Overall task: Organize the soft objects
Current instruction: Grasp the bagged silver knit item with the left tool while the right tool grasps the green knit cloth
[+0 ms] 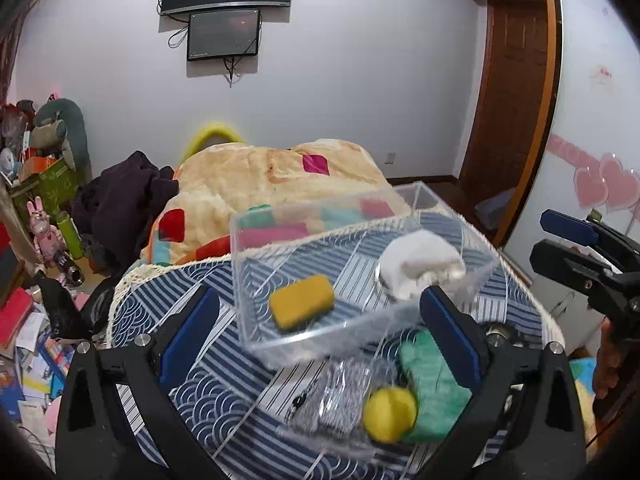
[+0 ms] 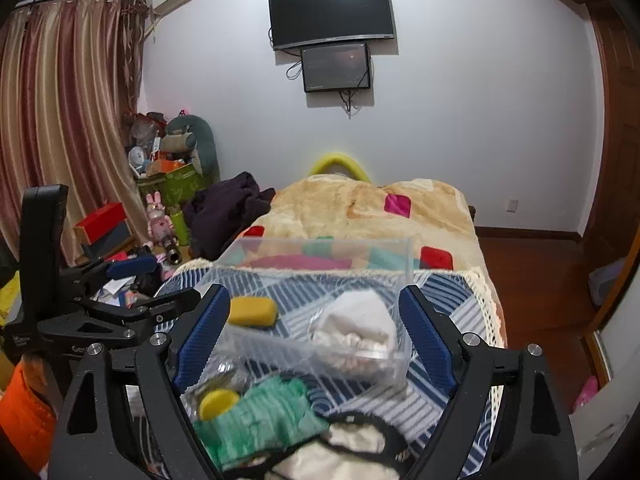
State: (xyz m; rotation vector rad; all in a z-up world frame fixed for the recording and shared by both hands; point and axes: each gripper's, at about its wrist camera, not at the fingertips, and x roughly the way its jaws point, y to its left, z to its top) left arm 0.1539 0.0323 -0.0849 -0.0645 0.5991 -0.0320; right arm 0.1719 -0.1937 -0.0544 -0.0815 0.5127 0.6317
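Note:
A clear plastic box stands on the blue patterned cloth. In it lie a yellow sponge and a white rolled cloth. Nearer me lie a green cloth, a yellow ball and a grey item in clear wrap. A cream cloth with black trim lies nearest. My left gripper is open above these. My right gripper is open over the box's near edge.
The table ends in a lace fringe. A beige blanket with coloured patches lies behind. Clutter and toys fill the floor at left. A wooden door stands at right.

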